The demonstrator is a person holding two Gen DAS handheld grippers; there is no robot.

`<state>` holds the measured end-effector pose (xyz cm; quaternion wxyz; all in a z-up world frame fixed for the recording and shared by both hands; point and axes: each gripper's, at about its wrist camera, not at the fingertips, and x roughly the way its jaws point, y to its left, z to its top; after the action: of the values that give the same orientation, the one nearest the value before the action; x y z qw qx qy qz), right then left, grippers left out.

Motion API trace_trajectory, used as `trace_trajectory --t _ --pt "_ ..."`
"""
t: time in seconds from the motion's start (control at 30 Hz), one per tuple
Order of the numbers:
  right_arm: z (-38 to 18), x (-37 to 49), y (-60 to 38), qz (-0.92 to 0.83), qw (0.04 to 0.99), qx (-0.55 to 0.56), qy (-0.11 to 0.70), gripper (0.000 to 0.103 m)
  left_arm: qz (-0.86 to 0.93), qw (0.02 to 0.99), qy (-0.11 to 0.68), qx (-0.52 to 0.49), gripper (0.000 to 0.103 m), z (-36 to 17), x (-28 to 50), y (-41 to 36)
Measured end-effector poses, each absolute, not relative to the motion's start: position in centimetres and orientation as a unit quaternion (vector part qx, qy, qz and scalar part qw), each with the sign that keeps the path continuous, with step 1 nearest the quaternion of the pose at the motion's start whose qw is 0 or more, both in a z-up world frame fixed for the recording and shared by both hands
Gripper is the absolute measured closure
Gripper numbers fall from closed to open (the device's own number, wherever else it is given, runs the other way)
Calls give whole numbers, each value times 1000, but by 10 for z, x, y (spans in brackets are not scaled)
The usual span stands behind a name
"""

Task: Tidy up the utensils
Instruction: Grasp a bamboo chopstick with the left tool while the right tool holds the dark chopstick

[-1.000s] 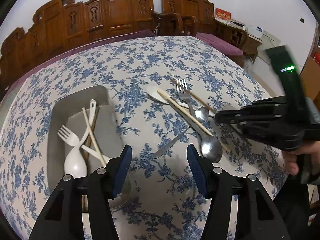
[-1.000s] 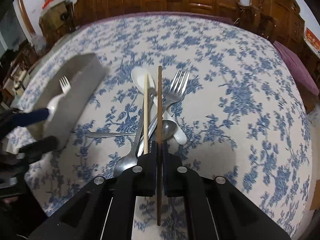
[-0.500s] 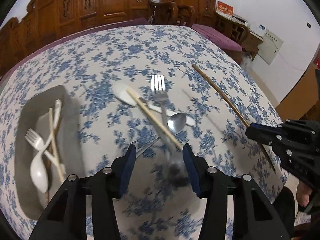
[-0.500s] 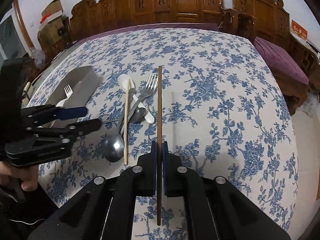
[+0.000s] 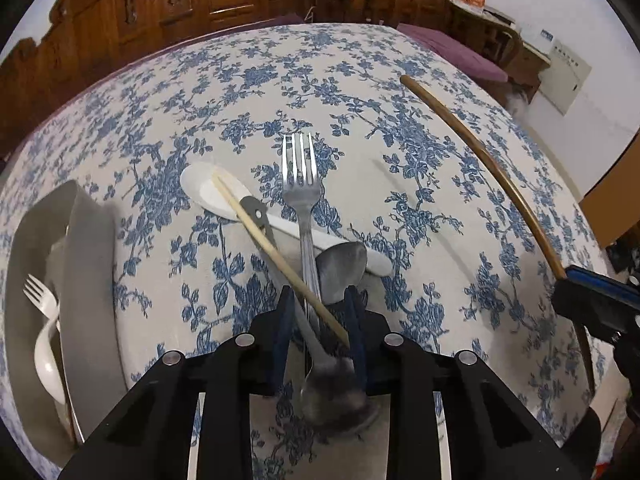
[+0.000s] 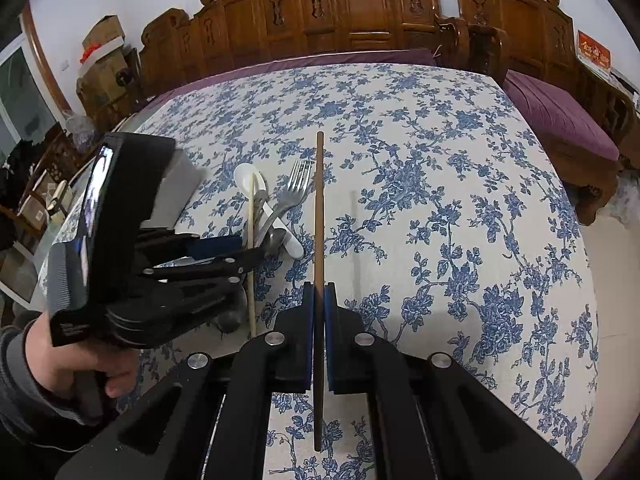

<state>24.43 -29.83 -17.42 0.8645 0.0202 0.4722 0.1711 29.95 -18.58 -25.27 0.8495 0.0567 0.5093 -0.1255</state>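
Note:
My right gripper [image 6: 319, 292] is shut on a dark brown chopstick [image 6: 319, 216] and holds it above the table; the chopstick also shows in the left wrist view [image 5: 480, 152]. My left gripper [image 5: 319, 300] is low over a pile of utensils, its jaws partly closed around a pale chopstick [image 5: 276, 252], a metal fork [image 5: 302, 184] and a metal spoon [image 5: 332, 384]. A white spoon [image 5: 216, 192] and a smaller metal spoon [image 5: 342, 264] lie in the pile. A grey tray [image 5: 92, 264] at the left holds a white plastic fork [image 5: 36, 292] and white spoon.
The table wears a blue floral cloth [image 6: 440, 184]. Carved wooden chairs [image 6: 360, 8] stand along its far side. A purple cushioned bench [image 6: 560, 120] is at the right. Cardboard boxes [image 6: 100, 48] are stacked at the far left.
My right gripper has lifted the dark chopstick out of the pile and off to the right. My left gripper has moved from the tray to the pile, dropped low and narrowed its jaws.

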Motion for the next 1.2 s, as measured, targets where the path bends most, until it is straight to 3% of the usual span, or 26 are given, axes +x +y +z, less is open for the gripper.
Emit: trace_trajectory --t 0.2,0.37,0.7,0.77,1.2 --pt "-174 244 -300 170 864 24 473 97 -109 848 511 89 83 -253 303 -194" --pt "-171 244 -303 169 867 27 469 97 -106 847 513 92 91 -253 302 -186" --pt "-169 243 -302 171 867 26 467 97 -114 841 523 78 95 -251 306 -172" --pt "-169 243 -302 170 867 26 468 97 -116 842 522 76 103 -250 305 -170" --pt "-171 243 -300 166 866 22 471 97 -112 844 523 29 103 -245 316 -144"
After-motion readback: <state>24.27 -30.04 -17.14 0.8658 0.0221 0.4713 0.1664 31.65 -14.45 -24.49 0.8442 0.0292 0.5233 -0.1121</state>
